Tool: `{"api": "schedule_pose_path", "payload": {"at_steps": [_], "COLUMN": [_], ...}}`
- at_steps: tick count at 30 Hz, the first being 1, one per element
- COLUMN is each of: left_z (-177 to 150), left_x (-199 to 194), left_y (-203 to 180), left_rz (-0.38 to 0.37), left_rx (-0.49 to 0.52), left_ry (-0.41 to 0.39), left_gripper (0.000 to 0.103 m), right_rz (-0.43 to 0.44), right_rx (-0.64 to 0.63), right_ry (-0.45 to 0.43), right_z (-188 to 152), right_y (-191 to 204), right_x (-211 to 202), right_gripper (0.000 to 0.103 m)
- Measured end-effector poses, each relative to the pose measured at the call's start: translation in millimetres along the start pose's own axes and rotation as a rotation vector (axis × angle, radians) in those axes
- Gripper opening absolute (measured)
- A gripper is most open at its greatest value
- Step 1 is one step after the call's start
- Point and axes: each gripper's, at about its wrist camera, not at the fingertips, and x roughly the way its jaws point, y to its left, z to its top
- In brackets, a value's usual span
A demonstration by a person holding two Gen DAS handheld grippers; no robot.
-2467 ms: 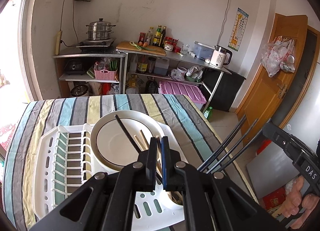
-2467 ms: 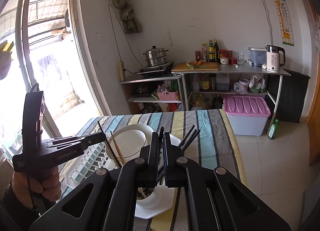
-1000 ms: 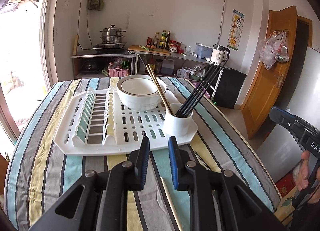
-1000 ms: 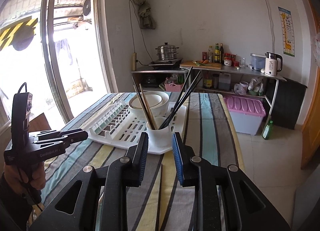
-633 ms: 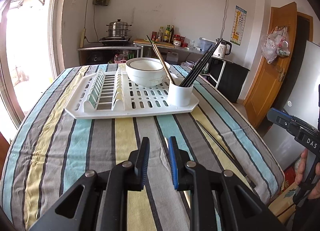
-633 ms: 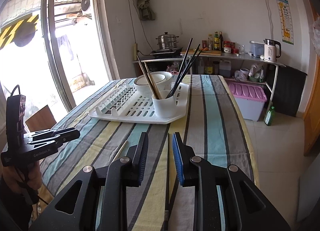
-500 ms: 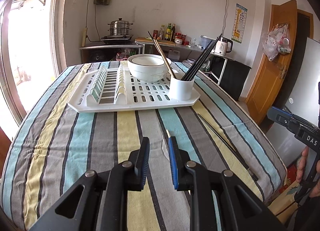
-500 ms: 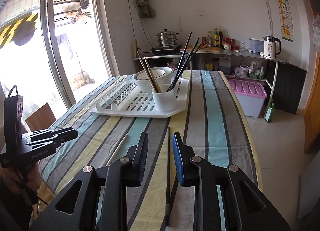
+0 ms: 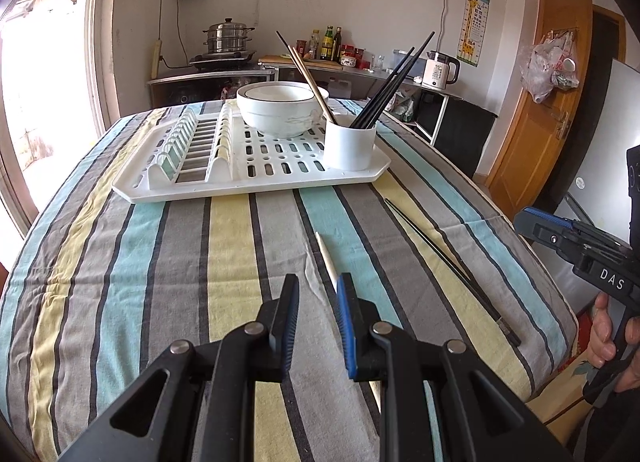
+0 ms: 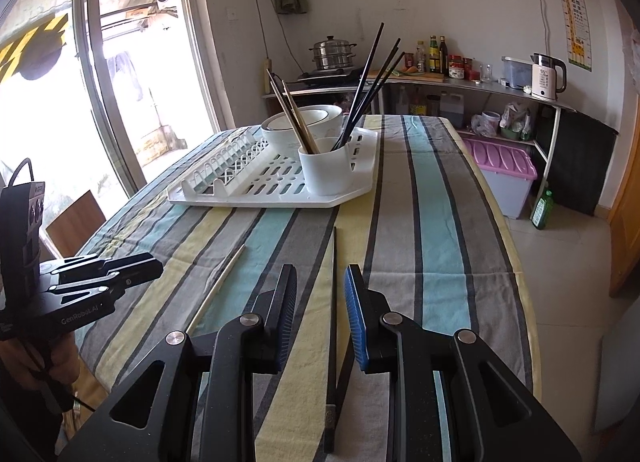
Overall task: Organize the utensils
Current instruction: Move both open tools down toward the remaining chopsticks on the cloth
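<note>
A white cup (image 9: pixel 349 140) holding several black and wooden chopsticks stands on the white drying rack (image 9: pixel 256 166), beside a white bowl (image 9: pixel 280 108). A wooden chopstick (image 9: pixel 326 258) and a black chopstick (image 9: pixel 444 258) lie loose on the striped tablecloth. My left gripper (image 9: pixel 318 298) is open and empty, low over the cloth, with the wooden chopstick just ahead by its right finger. My right gripper (image 10: pixel 320 290) is open and empty, with the black chopstick (image 10: pixel 332 302) lying between its fingers. The wooden chopstick (image 10: pixel 220 282) lies to its left.
The striped table (image 10: pixel 432 222) ends close on the right and near sides. The left gripper also shows at the left of the right wrist view (image 10: pixel 100 274). A kitchen shelf with pot, bottles and kettle (image 9: pixel 440 66) stands against the far wall.
Both grippers have pulled back from the cup toward the near table edge and lowered. They were shut 2.5 s ago and now stand open over the loose chopsticks.
</note>
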Motion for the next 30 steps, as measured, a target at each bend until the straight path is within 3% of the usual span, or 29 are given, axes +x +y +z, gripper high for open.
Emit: {"api": "schedule_pose_path", "payload": {"at_steps": [18, 30], "left_z": [24.5, 31.5], "left_x": [71.4, 94.0], "left_y": [-9.3, -11.2], "left_rz": [-0.014, 0.003], "left_rx": [-0.013, -0.017], "left_ry": [0.161, 0.199], "left_gripper": [0.02, 0.02], "right_rz": [-0.001, -0.001], "right_rx": [-0.075, -0.095], "right_ry": [0.166, 0.268], "right_z": [25.7, 32.7], "right_y": [-1.3, -1.7], "right_x": [79.7, 133.7], "right_gripper": [0.025, 0.019]}}
